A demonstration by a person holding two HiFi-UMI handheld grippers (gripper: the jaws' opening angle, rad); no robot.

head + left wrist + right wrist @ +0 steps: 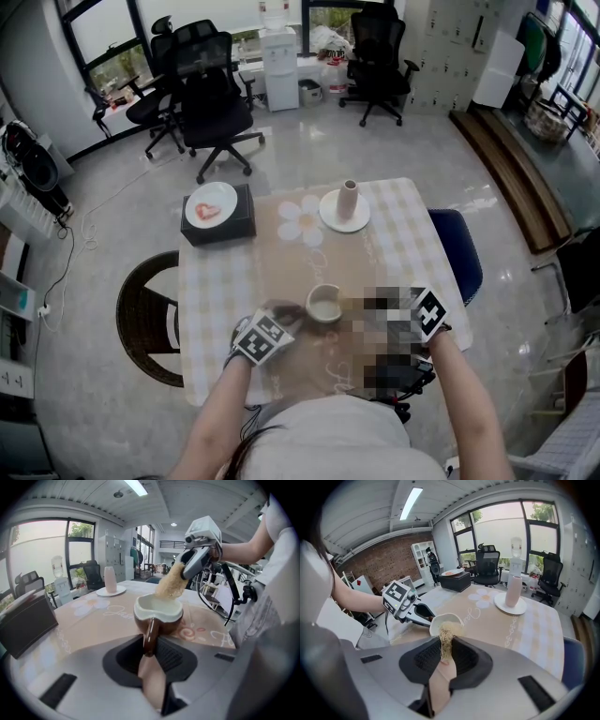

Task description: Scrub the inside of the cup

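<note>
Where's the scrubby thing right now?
In the right gripper view, the straw-coloured scrubber sits dead centre, clamped in the right hand-held gripper, its tip inside the cup that the left hand-held gripper holds.

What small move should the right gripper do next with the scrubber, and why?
Probably press the scrubber deeper and rub it around the inner wall. The right gripper is shut on it, and its end only reaches the mouth of the cup, which the left gripper holds upright by the handle.

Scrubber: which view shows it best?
The left gripper view: the tan fibrous scrubber shows broadside, dipping into the cup. The right gripper view shows it edge-on between the jaws; the head view doesn't show it clearly.
</note>
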